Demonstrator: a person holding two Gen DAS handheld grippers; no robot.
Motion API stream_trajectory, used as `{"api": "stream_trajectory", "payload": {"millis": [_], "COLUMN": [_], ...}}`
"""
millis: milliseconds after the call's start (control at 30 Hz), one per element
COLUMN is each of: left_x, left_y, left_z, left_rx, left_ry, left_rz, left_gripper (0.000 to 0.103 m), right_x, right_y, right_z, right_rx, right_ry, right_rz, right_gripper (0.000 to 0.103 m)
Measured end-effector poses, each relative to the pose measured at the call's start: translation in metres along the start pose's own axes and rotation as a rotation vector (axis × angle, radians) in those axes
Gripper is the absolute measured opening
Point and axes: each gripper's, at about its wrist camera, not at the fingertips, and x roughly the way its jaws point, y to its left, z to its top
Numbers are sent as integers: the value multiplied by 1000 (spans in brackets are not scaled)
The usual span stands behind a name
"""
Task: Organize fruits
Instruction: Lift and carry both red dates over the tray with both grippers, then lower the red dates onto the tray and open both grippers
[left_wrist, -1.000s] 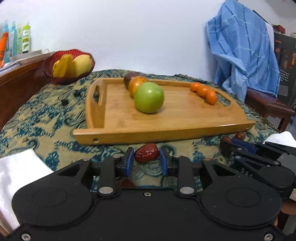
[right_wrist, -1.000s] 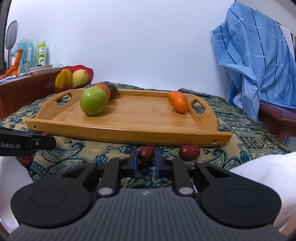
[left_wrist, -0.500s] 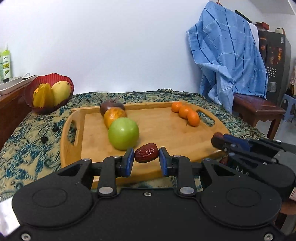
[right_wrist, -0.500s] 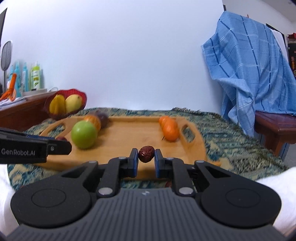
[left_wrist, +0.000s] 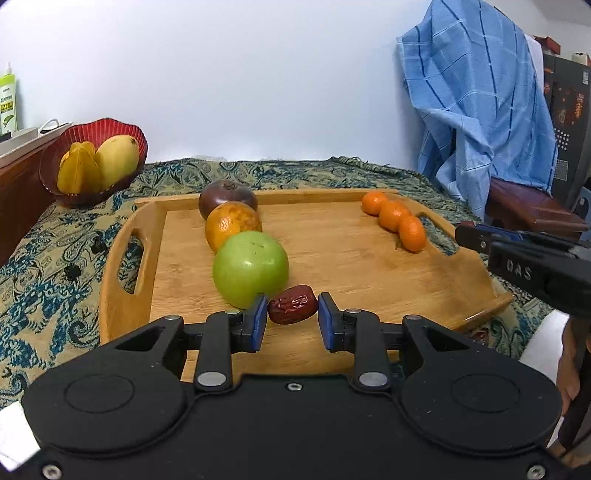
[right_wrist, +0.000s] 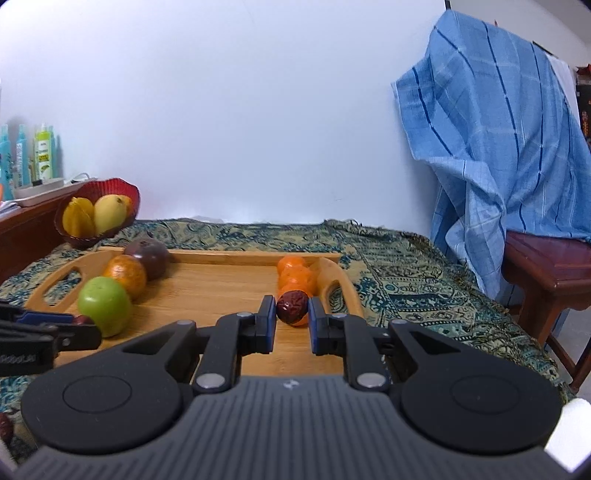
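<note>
Left wrist view: left gripper (left_wrist: 292, 313) over the near part of the wooden tray (left_wrist: 125, 295), jaws clamped on a red date (left_wrist: 293, 305) just beside the green apple (left_wrist: 250, 268). Behind the apple, in a touching row toward the far rim: an orange (left_wrist: 232, 224), then a dark purple fruit (left_wrist: 227, 198). Three small tangerines (left_wrist: 393, 218) lined up near the right handle slot, with bare board between the two rows. Right gripper (left_wrist: 466, 236) at the tray's right edge. Red bowl (left_wrist: 92, 129) with yellow fruit at the desk's far left corner. Right wrist view: right gripper (right_wrist: 292, 314) with jaws closed on a second red date (right_wrist: 291, 306), directly in front of the tangerines (right_wrist: 295, 277) by the right handle. Open board at mid-tray; patterned cloth (right_wrist: 399, 280) running bare to the desk's right edge.
</note>
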Motion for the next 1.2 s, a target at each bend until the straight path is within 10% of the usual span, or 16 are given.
{"api": "stream_trajectory", "payload": {"millis": [1200], "left_x": [30], "left_y": [2], "left_z": [-8], "left_rx": [25], "left_ry": [51], "left_rz": [23], "left_gripper": [28], "right_x": [58], "right_y": [3], "right_z": [-11], "right_rx": [53], "right_ry": [170], "right_rz": [-42], "right_gripper": [23]}}
